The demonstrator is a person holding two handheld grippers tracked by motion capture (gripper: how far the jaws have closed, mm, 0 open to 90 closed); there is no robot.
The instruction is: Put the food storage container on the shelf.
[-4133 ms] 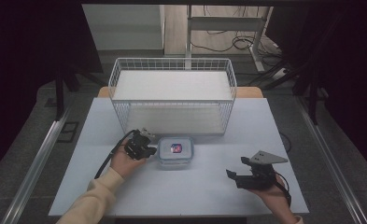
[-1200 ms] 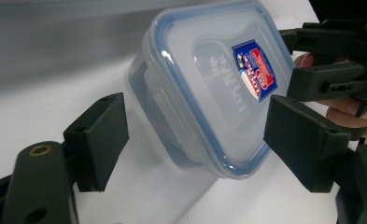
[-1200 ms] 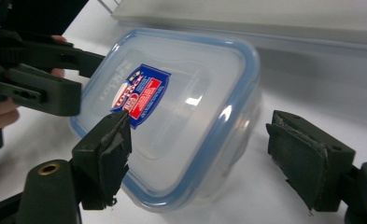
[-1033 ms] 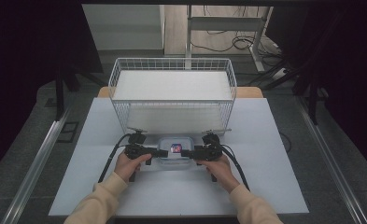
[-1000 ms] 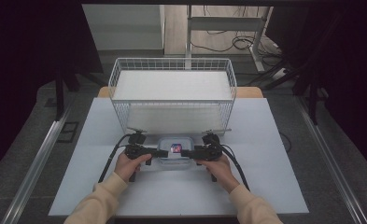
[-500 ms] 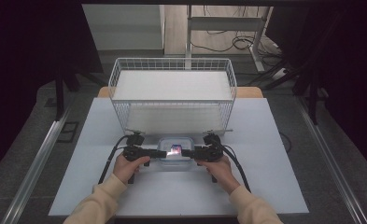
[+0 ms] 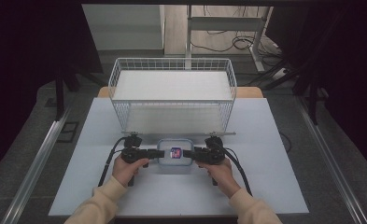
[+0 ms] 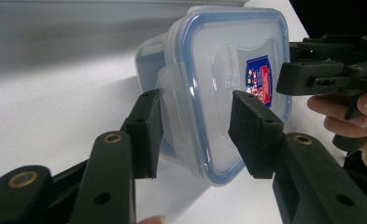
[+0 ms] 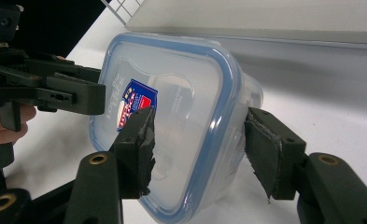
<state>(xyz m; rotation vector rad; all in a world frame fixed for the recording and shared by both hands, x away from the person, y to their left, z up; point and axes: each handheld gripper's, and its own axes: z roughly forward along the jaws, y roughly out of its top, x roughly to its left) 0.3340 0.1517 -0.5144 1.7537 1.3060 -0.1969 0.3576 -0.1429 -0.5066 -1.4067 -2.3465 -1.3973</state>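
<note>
A clear plastic container [image 7: 174, 157] with a blue-rimmed lid and a red and blue sticker lies on the white table [image 7: 265, 140], just in front of the wire basket [image 7: 172, 93]. My left gripper [image 7: 158, 153] reaches in from the container's left end. Its jaws straddle the lid's edge and side flap [image 8: 172, 107], and it is open [image 8: 195, 133]. From the opposite end comes my right gripper [image 7: 188, 153]. One of its jaws lies over the lid [image 9: 172, 116], the other stands slightly off the container's wall, so it is open [image 9: 200, 149].
The white wire basket stands at the back of the table with a pale board across it. Cables [image 7: 107, 163] trail from both grippers toward the front edge. Bare table lies to the left, right and front of the hands.
Four seconds ago my right gripper was at the front right of the table; it now sits at the container's right end. Over the last second both grippers have stayed at the container.
</note>
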